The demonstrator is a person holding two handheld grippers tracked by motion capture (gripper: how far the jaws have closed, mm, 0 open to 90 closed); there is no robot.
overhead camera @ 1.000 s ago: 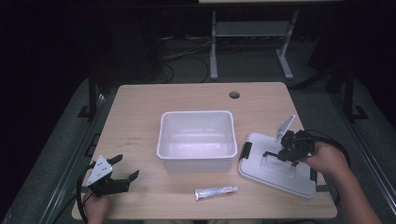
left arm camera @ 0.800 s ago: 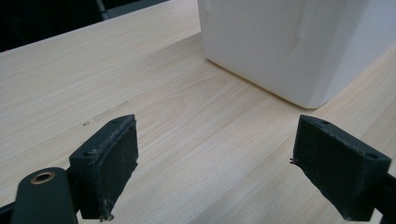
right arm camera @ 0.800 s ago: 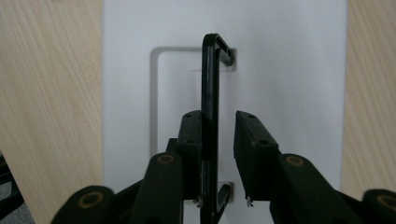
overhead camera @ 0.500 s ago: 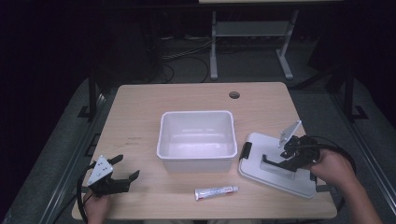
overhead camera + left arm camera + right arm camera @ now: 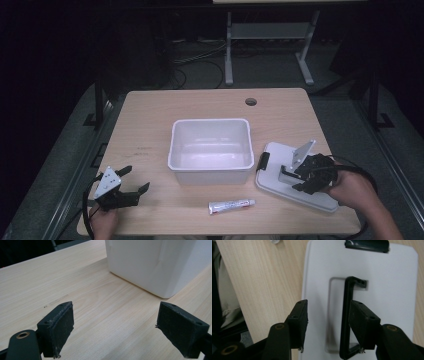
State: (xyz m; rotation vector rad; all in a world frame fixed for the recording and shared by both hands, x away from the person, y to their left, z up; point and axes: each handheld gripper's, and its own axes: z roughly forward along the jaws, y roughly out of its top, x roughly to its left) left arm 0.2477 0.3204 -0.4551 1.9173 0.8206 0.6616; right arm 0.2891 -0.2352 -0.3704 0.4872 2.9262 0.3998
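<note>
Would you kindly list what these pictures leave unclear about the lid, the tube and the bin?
- Tube: print too small to read in the high view; in the right gripper view the top edge cuts it off.
- Lid handle: the right hand-held gripper hides part of it.
- Bin: its rim is cut off by the left gripper view's top edge.

A white tub sits just past the left jaws. A small white tube lies on the wooden table, off to the side of the right jaws.
</note>
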